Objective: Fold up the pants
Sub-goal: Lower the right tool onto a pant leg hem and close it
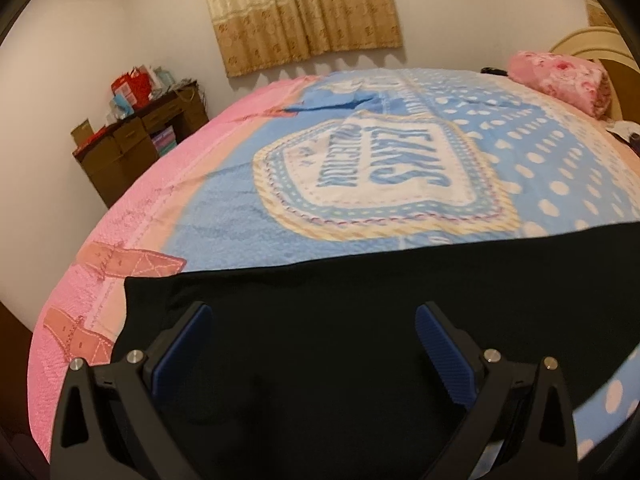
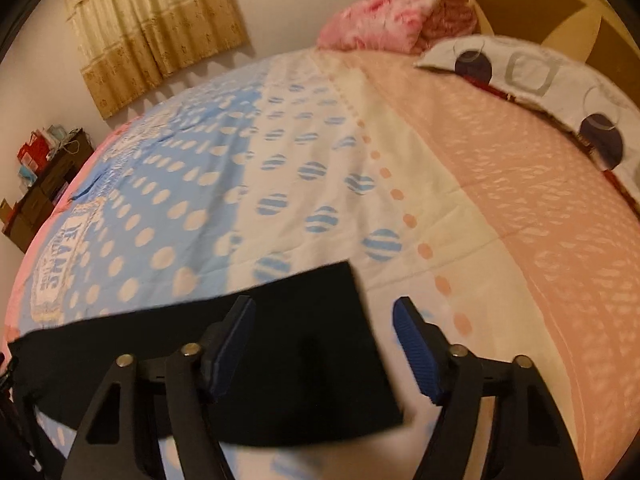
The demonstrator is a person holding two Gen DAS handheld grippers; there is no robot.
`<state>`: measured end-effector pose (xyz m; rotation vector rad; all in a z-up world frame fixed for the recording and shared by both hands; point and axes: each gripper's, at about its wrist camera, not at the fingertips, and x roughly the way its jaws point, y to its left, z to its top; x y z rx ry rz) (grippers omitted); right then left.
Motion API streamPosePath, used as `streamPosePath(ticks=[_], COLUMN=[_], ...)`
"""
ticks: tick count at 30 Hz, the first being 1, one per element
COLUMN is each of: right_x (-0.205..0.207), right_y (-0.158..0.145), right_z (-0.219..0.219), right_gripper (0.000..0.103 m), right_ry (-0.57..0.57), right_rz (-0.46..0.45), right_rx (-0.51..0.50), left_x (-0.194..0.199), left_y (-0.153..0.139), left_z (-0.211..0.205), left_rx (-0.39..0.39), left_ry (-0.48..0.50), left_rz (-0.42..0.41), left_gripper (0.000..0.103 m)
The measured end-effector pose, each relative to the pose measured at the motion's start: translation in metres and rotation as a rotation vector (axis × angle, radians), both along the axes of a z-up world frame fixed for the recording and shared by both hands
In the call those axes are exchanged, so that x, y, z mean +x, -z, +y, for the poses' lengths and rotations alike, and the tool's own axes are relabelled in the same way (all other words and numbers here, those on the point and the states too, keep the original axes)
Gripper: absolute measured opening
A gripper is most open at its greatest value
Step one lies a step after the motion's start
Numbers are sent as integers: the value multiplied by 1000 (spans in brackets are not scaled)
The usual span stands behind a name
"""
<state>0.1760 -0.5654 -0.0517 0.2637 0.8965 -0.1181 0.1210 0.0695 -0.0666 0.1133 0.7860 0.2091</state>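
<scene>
Black pants (image 1: 320,280) lie flat on the bed along its near edge. In the left wrist view their left end is at the pink border and the cloth fills the lower frame. My left gripper (image 1: 312,314) is open and empty, hovering over the pants near that left end. In the right wrist view the pants' right end (image 2: 304,320) is a squared corner on the bedspread. My right gripper (image 2: 324,306) is open and empty above that corner, its left finger (image 2: 236,336) over the cloth and its right finger (image 2: 416,344) over the bedspread.
The bedspread (image 1: 380,168) is blue with white dots, pink at the left and peach at the right (image 2: 540,200). A pink folded blanket (image 2: 396,12) and a spotted pillow (image 2: 560,84) lie by the headboard. A brown dresser (image 1: 132,136) stands by the far wall under a curtain (image 1: 304,8).
</scene>
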Motion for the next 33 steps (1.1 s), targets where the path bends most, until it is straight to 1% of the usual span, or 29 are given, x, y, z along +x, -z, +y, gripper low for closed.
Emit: streamPosePath(ticks=[4,7,8,9,10,12,13,14,17,22,28,31,32,33], right_x=[25,37,38,39,39,39,37,36,31,30,33,34,35,36], right_y=[19,28,29,28,28,28,28,27,23,25,28,28,28,28], right_z=[-12,-14,-13,-10,-8,-6,-5,-4,1,4,6,7,8,9], right_gripper=[66,58,54,44,41,24,21,16,15,15,15,15,15,15], right_ry=[3,-11,-15,-36,-49,-59,-68,-72,-86,-76,-63,-64,-65,-66], right_rz=[40,65,61,55,54,57,54,52,39,39,41,47,49,51], right_rx=[58,94,93,102,111,104,105,106,86,66,57,45,41,35], left_x=[9,13,13,12,11,8,7,5,0,-3,11,23,28,34], left_y=[6,10,11,11,12,13,14,14,11,9,11,15,18,21], left_z=[12,19,22,24,28,36,41,47,73,115,152,165,169,174], left_rx=[-7,-1,4,8,11,17,18,17,18,23,30,29,25,15], left_ry=[-21,-32,-34,-35,-37,-45,-50,-57,-91,-155,-190,-203,-204,-206], left_rz=[26,39,42,43,44,51,54,60,65,65,87,102,113,129], left_gripper=[103,103,103,103,103,103,101,98,96,95,95,89,86,85])
